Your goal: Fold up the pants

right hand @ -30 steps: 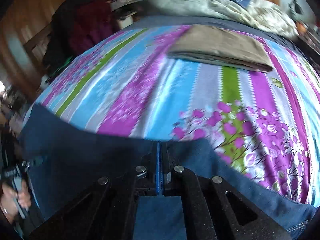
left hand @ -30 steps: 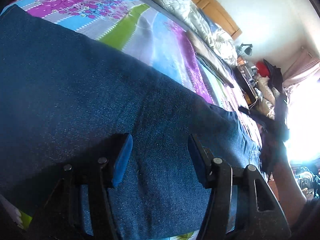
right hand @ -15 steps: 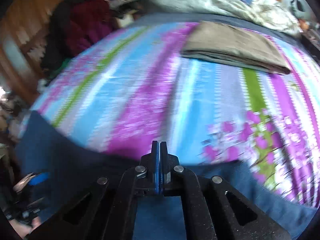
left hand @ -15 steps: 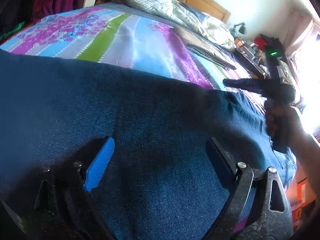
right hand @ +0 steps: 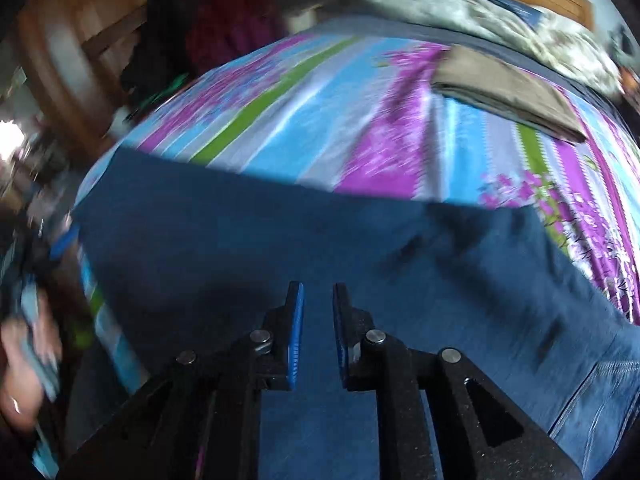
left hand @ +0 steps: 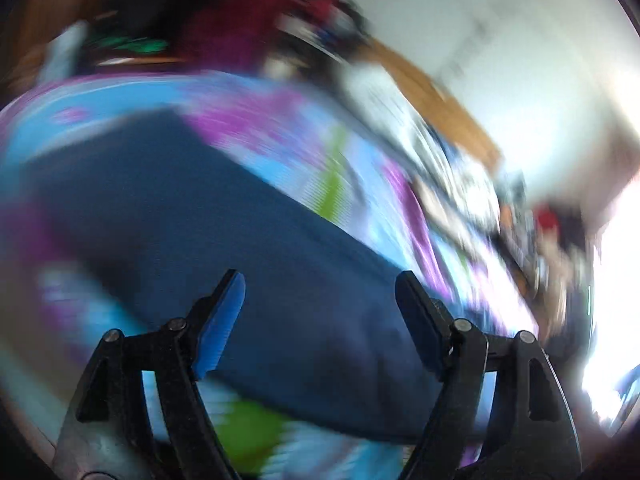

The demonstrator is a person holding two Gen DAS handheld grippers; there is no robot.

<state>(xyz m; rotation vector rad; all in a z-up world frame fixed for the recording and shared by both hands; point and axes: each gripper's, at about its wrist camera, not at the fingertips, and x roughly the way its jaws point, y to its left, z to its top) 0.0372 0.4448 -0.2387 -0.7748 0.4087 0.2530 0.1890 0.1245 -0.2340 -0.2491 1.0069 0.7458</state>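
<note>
Dark blue denim pants (right hand: 320, 240) lie flat across the near part of a striped floral bedsheet (right hand: 320, 112). The right wrist view shows my right gripper (right hand: 318, 292) hovering over the denim, its blue pads a small gap apart and nothing between them. In the blurred left wrist view the pants (left hand: 240, 248) lie as a long band on the sheet. My left gripper (left hand: 320, 280) is wide open above them, holding nothing. A hand (right hand: 24, 364) with the other gripper shows at the left edge of the right wrist view.
A folded tan garment (right hand: 508, 88) lies on the far right of the bed, with a rumpled pale quilt (right hand: 480, 4) beyond it by the wooden headboard. Dark red and black clothes (right hand: 224, 20) pile up past the bed's far left side.
My right gripper was shut over the denim and now stands slightly open above it. My left gripper stays open and has swung quickly, blurring its view; the pants now look narrower below it.
</note>
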